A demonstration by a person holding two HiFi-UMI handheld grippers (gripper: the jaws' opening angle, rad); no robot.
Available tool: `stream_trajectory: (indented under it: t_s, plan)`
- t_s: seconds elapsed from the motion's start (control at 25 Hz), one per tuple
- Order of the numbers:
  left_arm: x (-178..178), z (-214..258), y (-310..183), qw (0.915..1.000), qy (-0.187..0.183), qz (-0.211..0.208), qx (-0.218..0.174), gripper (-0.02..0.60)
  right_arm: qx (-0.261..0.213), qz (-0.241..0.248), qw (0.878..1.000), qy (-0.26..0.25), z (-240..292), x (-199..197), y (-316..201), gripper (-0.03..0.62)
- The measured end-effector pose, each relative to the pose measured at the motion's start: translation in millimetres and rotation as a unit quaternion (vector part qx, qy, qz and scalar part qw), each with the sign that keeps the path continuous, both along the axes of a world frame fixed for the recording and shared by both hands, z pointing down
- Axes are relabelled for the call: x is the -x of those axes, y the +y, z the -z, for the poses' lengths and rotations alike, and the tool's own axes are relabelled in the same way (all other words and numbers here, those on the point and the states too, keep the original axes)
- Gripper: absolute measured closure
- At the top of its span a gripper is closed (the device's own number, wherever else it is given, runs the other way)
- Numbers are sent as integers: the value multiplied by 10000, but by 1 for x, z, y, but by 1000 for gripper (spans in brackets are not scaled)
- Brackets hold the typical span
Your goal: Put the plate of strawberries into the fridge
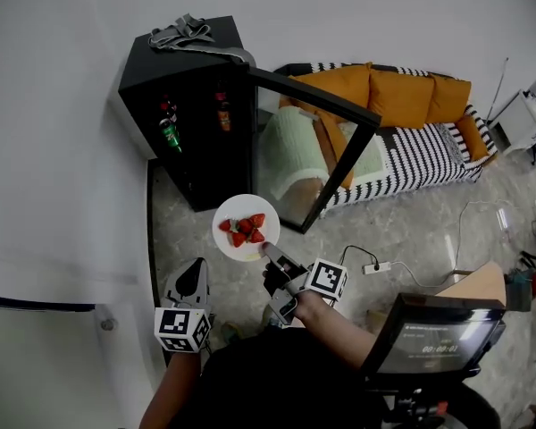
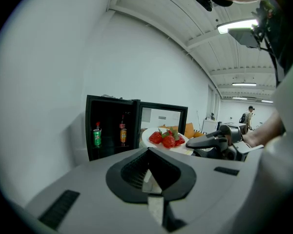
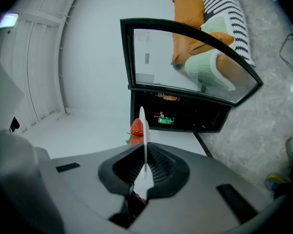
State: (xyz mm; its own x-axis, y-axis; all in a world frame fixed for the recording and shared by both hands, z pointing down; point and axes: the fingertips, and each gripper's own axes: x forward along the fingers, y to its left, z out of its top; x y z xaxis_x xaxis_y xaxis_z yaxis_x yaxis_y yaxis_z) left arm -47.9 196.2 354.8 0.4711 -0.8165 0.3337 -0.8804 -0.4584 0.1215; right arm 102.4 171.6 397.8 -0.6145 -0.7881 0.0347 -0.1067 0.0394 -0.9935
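Observation:
A white plate (image 1: 245,211) with several red strawberries (image 1: 244,228) hangs in front of the open black mini fridge (image 1: 196,96). My right gripper (image 1: 267,251) is shut on the plate's near rim. In the right gripper view the plate (image 3: 142,130) stands edge-on between the jaws, with a strawberry (image 3: 136,127) beside it. My left gripper (image 1: 195,268) hovers low to the plate's left, shut and holding nothing. The left gripper view shows the plate (image 2: 154,141), the strawberries (image 2: 167,139) and the fridge (image 2: 112,126) ahead.
The fridge's glass door (image 1: 317,150) swings open to the right. Inside stand a green can (image 1: 170,135) and a bottle (image 1: 222,110). A grey cloth (image 1: 183,32) lies on top. A striped sofa (image 1: 411,155) with orange cushions, a power strip (image 1: 378,266) and a monitor (image 1: 438,333) lie to the right.

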Motion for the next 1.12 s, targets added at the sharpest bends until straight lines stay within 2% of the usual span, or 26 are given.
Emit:
stream_trajectory:
  t_s: [0.48, 1.12]
  plan:
    - [-38, -14, 3, 9997, -79, 175, 164, 596, 146, 238, 9996, -11, -13, -37, -9, 576]
    - [-33, -12, 1, 9995, -155, 246, 135, 595, 254, 223, 9994, -100, -20, -36, -9, 576]
